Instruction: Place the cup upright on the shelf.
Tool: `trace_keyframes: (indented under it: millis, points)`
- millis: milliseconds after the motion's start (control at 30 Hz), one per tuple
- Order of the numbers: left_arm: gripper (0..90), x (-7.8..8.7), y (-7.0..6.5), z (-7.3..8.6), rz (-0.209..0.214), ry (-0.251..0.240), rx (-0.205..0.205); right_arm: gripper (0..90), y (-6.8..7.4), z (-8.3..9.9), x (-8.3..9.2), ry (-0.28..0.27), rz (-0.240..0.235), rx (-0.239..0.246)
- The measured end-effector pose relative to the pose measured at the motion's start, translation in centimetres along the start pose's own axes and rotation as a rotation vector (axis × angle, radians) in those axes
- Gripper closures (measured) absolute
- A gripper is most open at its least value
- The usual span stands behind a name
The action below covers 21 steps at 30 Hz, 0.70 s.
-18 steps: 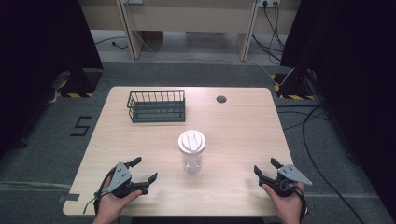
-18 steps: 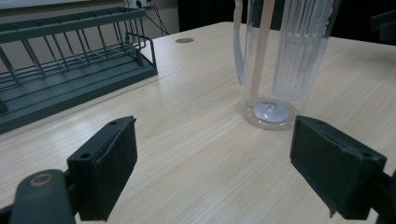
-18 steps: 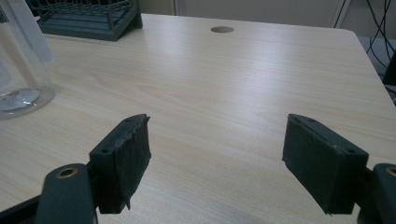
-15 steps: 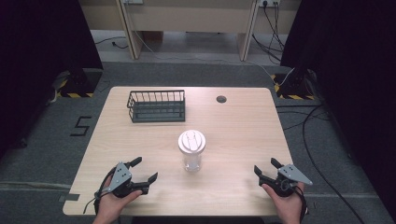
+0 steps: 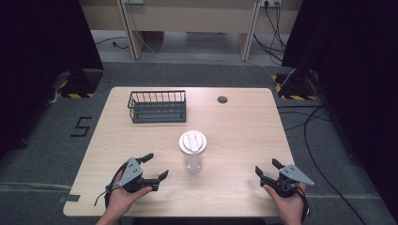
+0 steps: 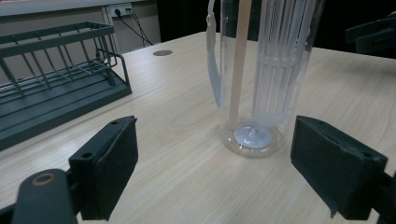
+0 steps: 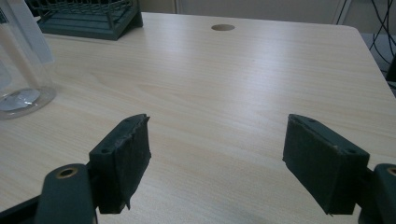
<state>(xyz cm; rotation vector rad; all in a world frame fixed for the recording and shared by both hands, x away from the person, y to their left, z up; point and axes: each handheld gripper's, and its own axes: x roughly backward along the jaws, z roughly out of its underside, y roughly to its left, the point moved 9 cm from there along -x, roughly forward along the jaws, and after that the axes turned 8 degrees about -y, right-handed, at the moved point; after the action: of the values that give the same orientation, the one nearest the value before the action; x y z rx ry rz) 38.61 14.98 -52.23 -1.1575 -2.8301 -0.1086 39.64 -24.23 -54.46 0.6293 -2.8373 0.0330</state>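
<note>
Bottle (image 5: pixel 192 152), clear with a white lid, holds a straw (image 6: pixel 239 60) seen up close; both grippers (image 5: pixel 151 169) (image 5: pixel 268 169) spread wide.

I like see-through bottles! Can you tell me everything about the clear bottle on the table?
The clear bottle stands upright near the middle of the wooden table, in front of the dark wire rack. It looks like clear plastic, with a round white lid on top. In the left gripper view you can see through it: a pale straw and a ribbed whitish insert run down inside, and a clear strap hangs along its side. It looks empty. Nothing touches it but the table; both grippers are apart from it, jaws open.
</note>
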Motion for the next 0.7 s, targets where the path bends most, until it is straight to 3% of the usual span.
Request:
trace_keyframes:
  millis: [200,700]
  points:
    - [14.9,-2.1,-1.1,-0.9,0.047,-0.016,-0.033,24.2,0.1,0.0,0.0,0.002,-0.001,0.008]
    - [14.6,-5.8,-3.1,-1.5,0.12,-0.019,-0.004,25.4,0.1,0.0,0.0,0.003,-0.004,0.004]
